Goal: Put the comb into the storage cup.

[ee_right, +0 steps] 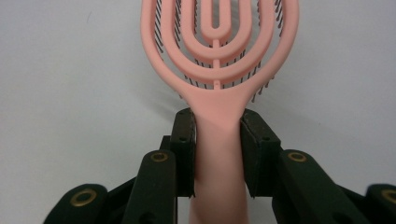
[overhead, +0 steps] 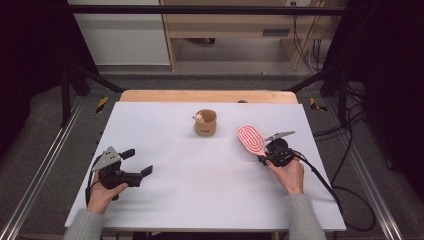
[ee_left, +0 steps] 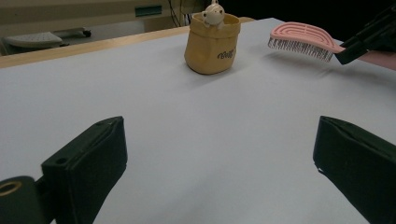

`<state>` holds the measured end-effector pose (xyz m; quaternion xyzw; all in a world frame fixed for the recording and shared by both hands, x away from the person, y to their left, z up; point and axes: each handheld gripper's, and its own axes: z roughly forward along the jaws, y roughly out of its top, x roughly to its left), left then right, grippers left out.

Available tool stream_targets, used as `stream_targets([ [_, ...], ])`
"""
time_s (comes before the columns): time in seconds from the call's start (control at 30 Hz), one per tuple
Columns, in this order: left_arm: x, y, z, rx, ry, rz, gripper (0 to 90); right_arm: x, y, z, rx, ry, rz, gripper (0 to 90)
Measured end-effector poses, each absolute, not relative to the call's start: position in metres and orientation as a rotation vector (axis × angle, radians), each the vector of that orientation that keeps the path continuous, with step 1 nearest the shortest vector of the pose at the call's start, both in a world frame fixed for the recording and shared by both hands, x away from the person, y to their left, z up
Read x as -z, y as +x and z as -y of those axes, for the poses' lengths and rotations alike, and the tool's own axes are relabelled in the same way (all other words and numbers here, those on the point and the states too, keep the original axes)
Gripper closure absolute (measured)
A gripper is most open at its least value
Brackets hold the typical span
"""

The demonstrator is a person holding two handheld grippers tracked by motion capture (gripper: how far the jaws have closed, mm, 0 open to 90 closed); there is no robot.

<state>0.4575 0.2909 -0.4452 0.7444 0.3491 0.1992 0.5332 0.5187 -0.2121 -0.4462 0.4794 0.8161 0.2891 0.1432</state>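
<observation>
Pink brush [overhead: 251, 139]: my right claw [overhead: 263, 158] is clamped on its handle, holding it above the table [overhead: 200, 195] toward the right edge, bristles down. My left claw [overhead: 137, 163] rests near the left edge, jaws wide apart with nothing between. Tan pouch [overhead: 205, 123] stands toward the far edge.

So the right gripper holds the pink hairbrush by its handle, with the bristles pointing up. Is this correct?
Not quite. The right gripper does hold the pink hairbrush by its handle, but the bristles point down toward the table. The left gripper view shows them hanging under the pink back.
</observation>
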Motion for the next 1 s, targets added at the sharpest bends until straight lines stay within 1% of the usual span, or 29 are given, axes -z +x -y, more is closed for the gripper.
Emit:
stream_targets([
  [1.0,0.444,0.457,-0.288,-0.471,1.775,-0.832,3.0,0.432,0.506,0.211,-0.969,1.308,-2.322,69.2],
])
